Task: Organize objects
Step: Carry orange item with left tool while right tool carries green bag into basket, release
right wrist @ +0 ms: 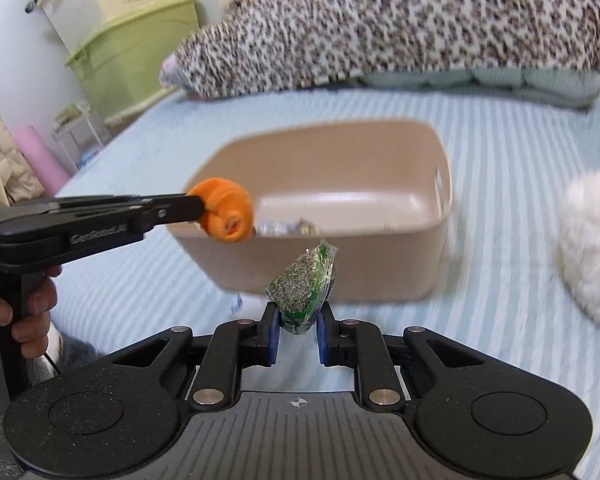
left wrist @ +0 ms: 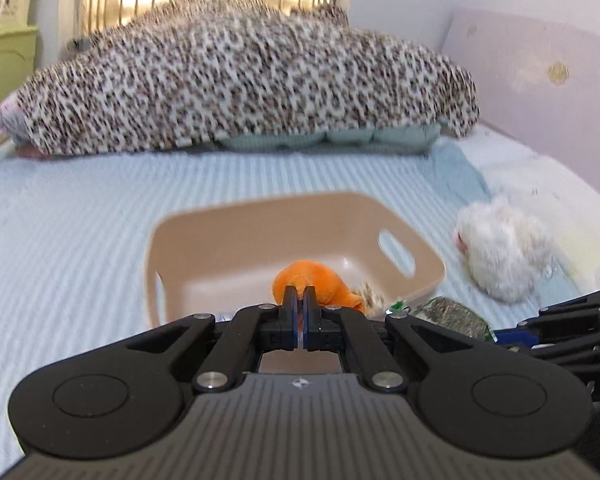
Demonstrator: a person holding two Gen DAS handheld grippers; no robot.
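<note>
A beige plastic bin [left wrist: 204, 240] with cut-out handles sits on the blue striped bed; it also shows in the right wrist view [right wrist: 340, 264]. My left gripper [left wrist: 299, 298] is shut on an orange plush toy [left wrist: 320, 280] and holds it over the bin's near rim; the toy also shows in the right wrist view [right wrist: 224, 210]. My right gripper [right wrist: 298, 318] is shut on a green packet of seeds [right wrist: 304, 284], held just in front of the bin's near wall. The packet also shows in the left wrist view [left wrist: 452, 312]. A small shiny wrapper [right wrist: 284, 228] lies inside the bin.
A white fluffy plush [left wrist: 504, 248] lies on the bed right of the bin. A large leopard-print pillow [left wrist: 240, 80] lies across the far side of the bed. A green storage box [right wrist: 132, 56] stands beside the bed at left.
</note>
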